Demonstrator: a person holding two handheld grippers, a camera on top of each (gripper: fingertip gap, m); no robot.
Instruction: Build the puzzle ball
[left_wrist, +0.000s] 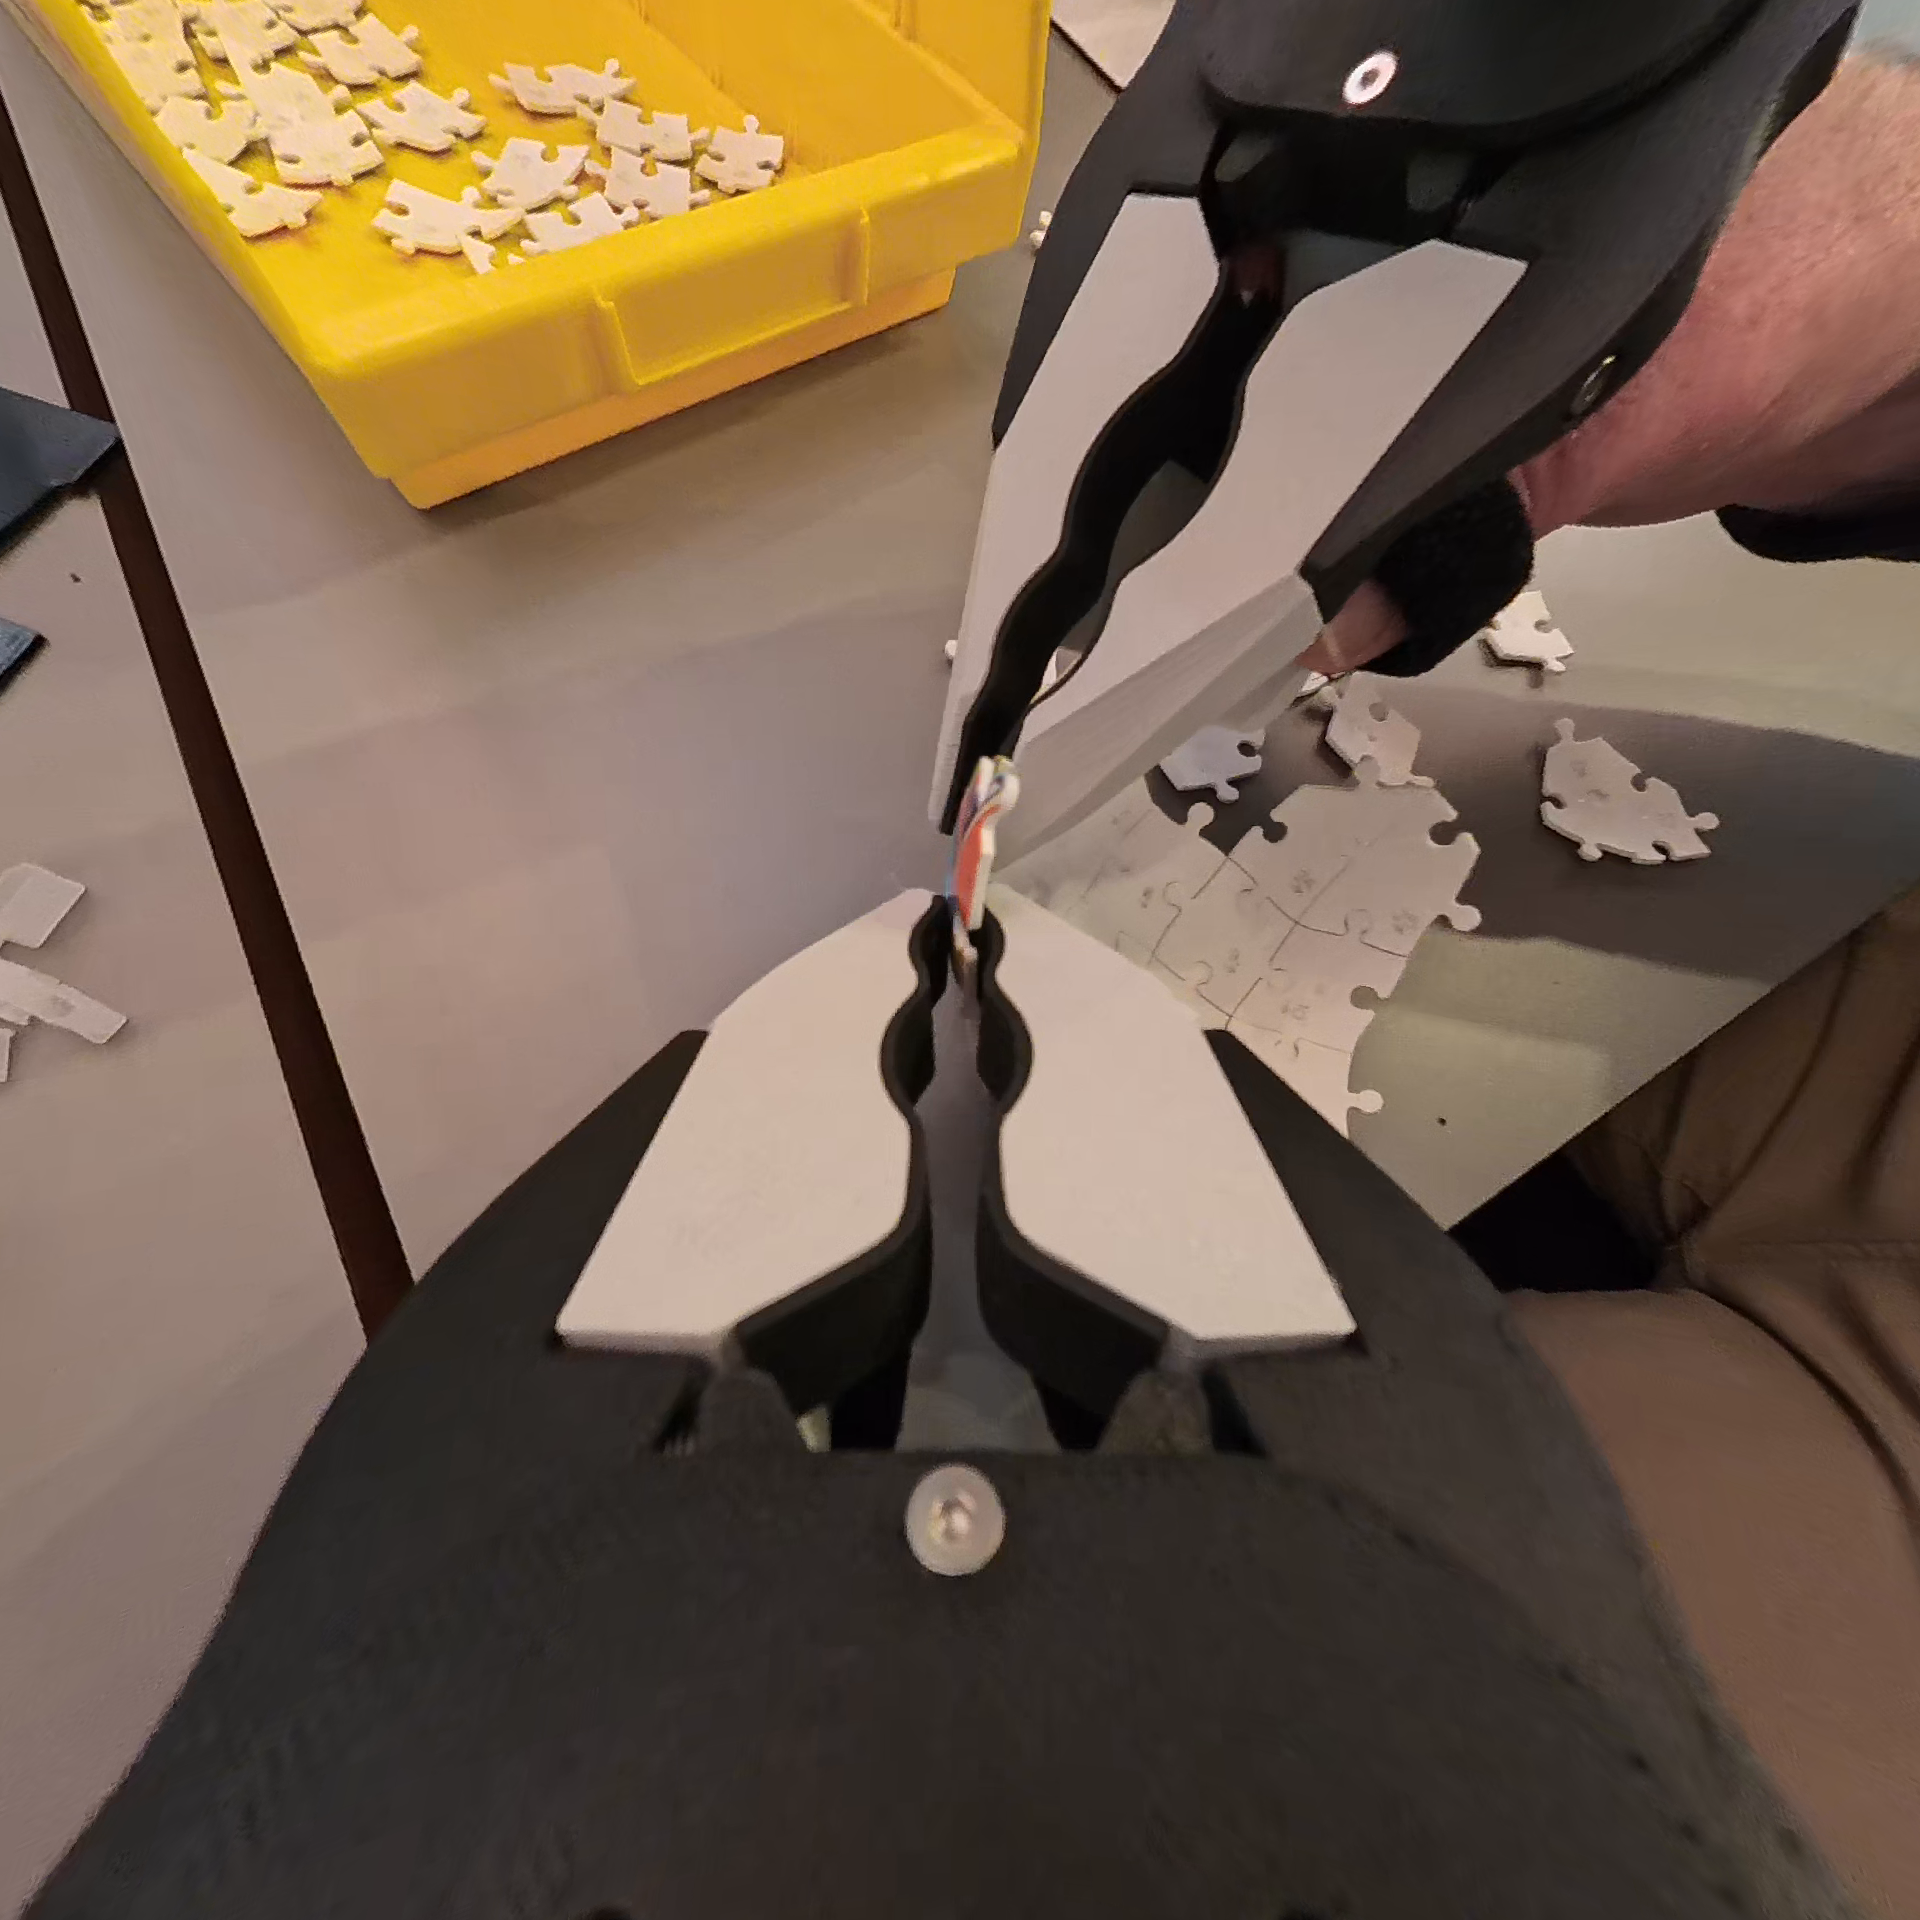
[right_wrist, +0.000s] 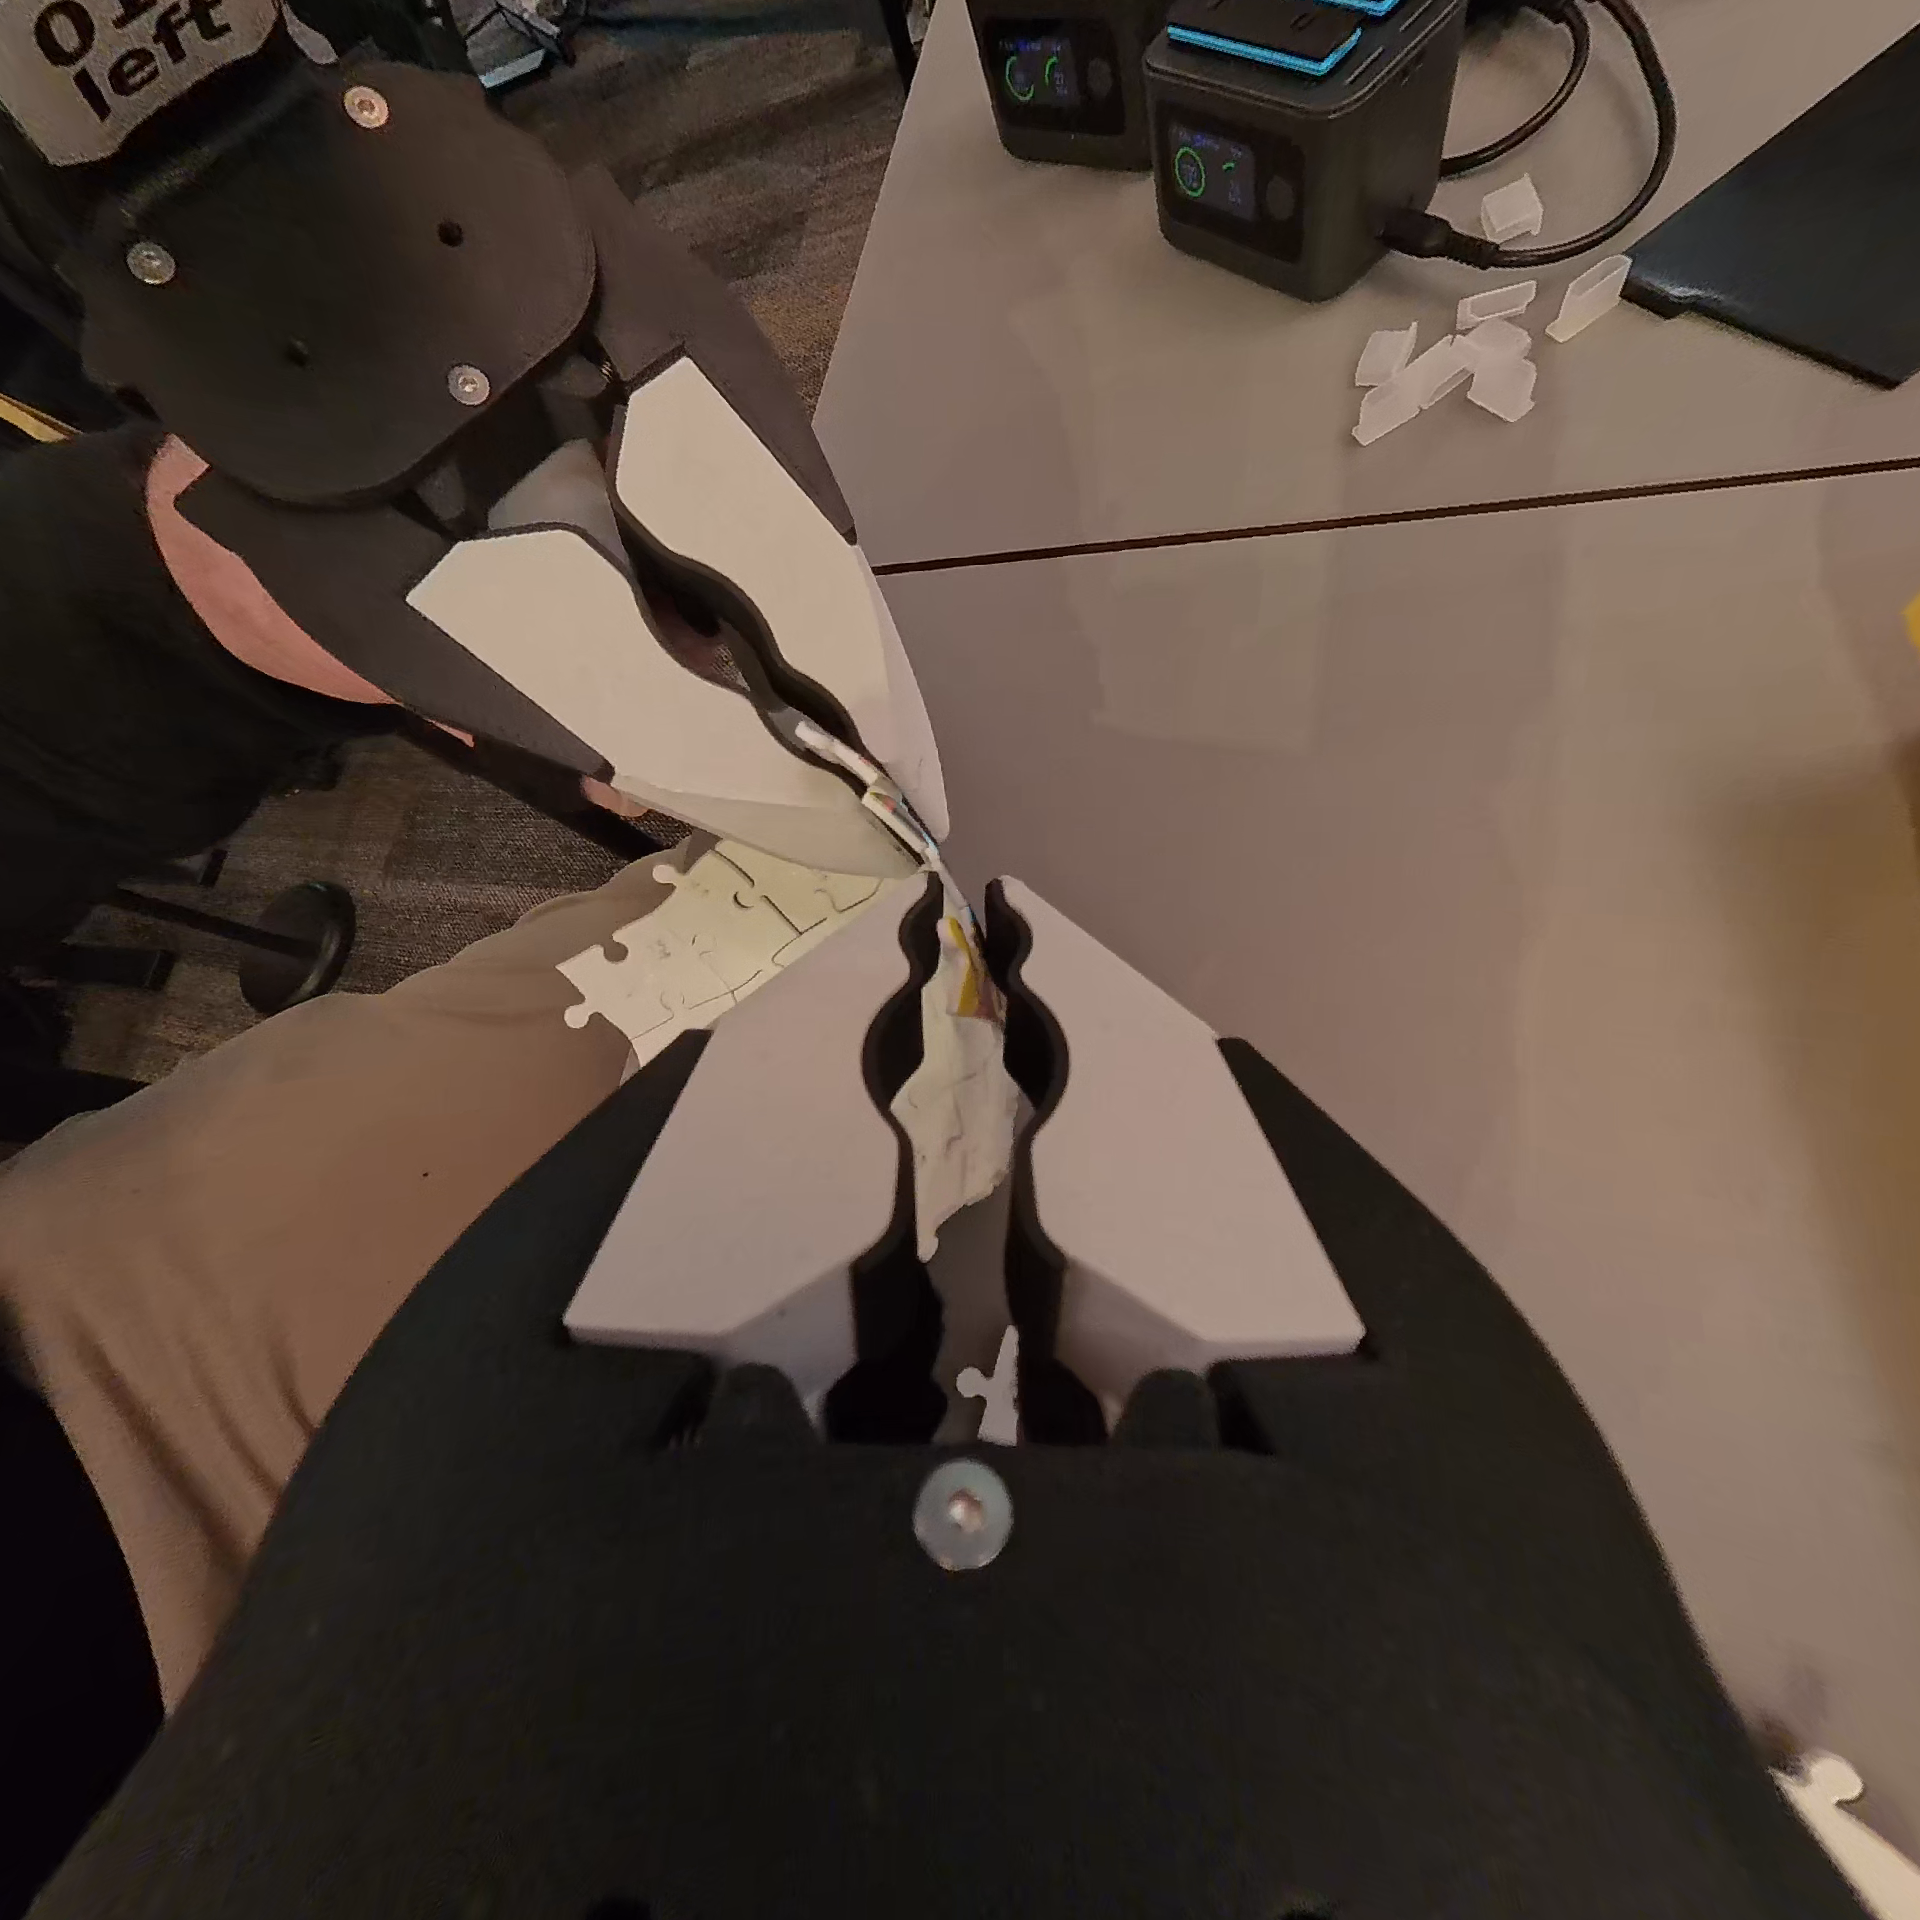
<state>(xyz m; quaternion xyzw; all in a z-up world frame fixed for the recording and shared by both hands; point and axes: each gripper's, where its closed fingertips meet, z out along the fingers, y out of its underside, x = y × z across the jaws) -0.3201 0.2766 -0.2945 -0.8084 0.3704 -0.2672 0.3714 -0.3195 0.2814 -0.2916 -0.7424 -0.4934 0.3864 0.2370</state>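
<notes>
Grippers meet tip to tip above the grey table (left_wrist: 540, 727): your left gripper (left_wrist: 961, 940) pinches a puzzle piece (left_wrist: 966, 961), and your right gripper (right_wrist: 961, 914) pinches a coloured piece (left_wrist: 982, 831) edge-on against it. Joined section (left_wrist: 1309, 914) lies at three o'clock, yellow bin (left_wrist: 644, 312) of loose pieces (left_wrist: 540, 166) at eleven.

Matte black handheld grippers with pale grey fingers

Each gripper, left gripper (left_wrist: 964, 940) and right gripper (right_wrist: 961, 909), has a black body with a silver screw at 6 o'clock, and grey wedge fingers (left_wrist: 790, 1122) lined with wavy black pads. The left carries a white label at 11 o'clock. The person wears a black fingerless glove (left_wrist: 1455, 577), black sleeve and tan trousers (right_wrist: 260, 1195).
</notes>
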